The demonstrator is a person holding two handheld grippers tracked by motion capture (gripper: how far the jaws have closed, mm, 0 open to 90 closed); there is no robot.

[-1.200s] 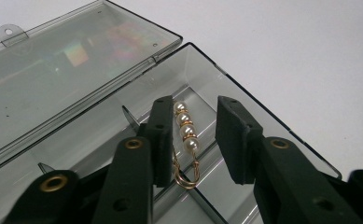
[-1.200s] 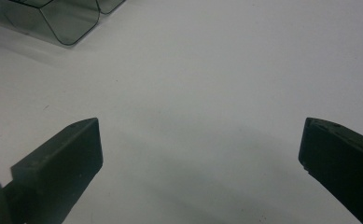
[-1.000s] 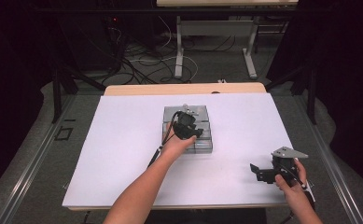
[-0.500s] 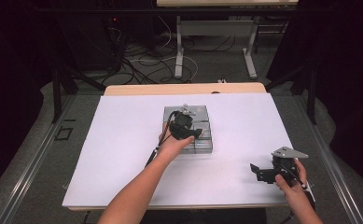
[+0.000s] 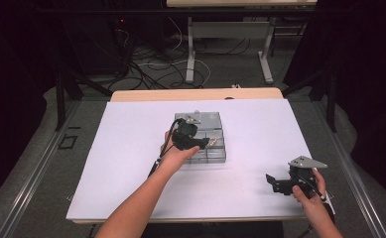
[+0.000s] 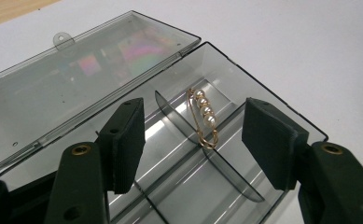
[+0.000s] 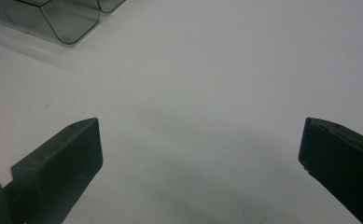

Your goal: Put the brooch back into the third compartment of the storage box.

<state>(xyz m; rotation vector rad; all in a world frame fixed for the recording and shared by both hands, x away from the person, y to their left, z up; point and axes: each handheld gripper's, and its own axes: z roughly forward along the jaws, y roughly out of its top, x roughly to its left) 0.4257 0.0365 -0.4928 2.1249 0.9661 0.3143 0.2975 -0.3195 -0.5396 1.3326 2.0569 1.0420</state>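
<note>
A clear grey compartment box (image 5: 219, 156) stands on the white table with its lid (image 6: 76, 88) folded back flat. A gold pin with a row of small pearls (image 6: 203, 119) lies in one compartment, leaning on a divider. My left gripper (image 5: 203, 143) hovers over the box; in the left gripper view (image 6: 195, 112) its jaws have just been opening and stand apart, with the pin lying beyond them, untouched by the pads. My right gripper (image 5: 270, 182) rests low near the table's front right, open (image 7: 200, 135) with bare table between its fingers.
The white table top (image 5: 121, 163) spreads wide around the box. A corner of the box (image 7: 67, 18) is at the top left of the right gripper view. Cables and table legs lie on the floor beyond the far edge.
The left hand has drawn back slightly toward the near left above the box. The right hand has stayed where it was.
</note>
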